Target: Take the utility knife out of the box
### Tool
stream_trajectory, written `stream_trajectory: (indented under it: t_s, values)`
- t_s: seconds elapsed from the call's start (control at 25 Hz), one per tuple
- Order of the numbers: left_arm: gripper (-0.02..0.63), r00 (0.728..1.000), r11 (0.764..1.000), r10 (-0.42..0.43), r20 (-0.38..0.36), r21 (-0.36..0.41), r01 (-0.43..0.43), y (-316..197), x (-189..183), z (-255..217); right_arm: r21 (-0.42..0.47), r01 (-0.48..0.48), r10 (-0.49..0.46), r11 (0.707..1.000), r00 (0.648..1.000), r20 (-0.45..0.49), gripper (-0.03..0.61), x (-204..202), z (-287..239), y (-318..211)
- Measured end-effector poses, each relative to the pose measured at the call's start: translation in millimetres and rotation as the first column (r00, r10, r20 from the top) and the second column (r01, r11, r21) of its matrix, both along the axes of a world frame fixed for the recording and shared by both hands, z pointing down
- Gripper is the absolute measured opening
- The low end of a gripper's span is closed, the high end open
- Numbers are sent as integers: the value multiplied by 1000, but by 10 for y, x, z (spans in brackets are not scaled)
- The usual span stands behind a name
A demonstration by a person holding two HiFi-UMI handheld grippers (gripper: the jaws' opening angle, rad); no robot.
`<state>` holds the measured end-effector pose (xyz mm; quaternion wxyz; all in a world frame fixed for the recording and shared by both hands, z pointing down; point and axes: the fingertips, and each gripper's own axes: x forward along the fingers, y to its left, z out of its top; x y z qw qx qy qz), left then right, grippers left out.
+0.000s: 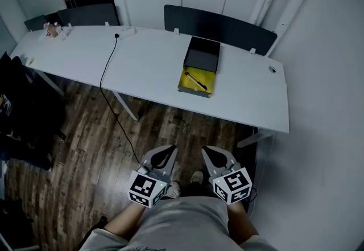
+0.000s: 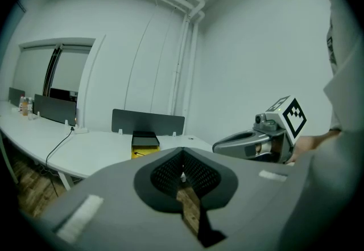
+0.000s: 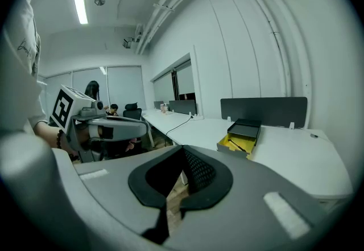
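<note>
Fig.: pre-reach stage. Left gripper (image 1: 165, 149) & right gripper (image 1: 211, 151) held side by side by the torso, both w/ jaws pressed together on nothing, since nothing is in reach. Utility knife (image 1: 196, 81) lies in the open box (image 1: 208, 75) on the white table (image 1: 153, 68), well apart from both, exposed from above

Head view: steeply downward, well back from the near edge of the white table (image 1: 153, 68). Both gripper views: lower, almost level, facing that table from afar; all three share the open box (image 1: 203, 56) toward its right end
</note>
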<state>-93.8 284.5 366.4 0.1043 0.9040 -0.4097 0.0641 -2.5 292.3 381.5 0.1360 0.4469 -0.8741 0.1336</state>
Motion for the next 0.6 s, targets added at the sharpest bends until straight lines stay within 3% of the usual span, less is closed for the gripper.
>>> stream_trajectory:
  t_s: [0.6]
  values:
    - [0, 1000, 1000, 10, -15, 7, -10, -209, -31, -13, 9, -4, 4, 1000, 1000, -5, 15, -48, -35, -204]
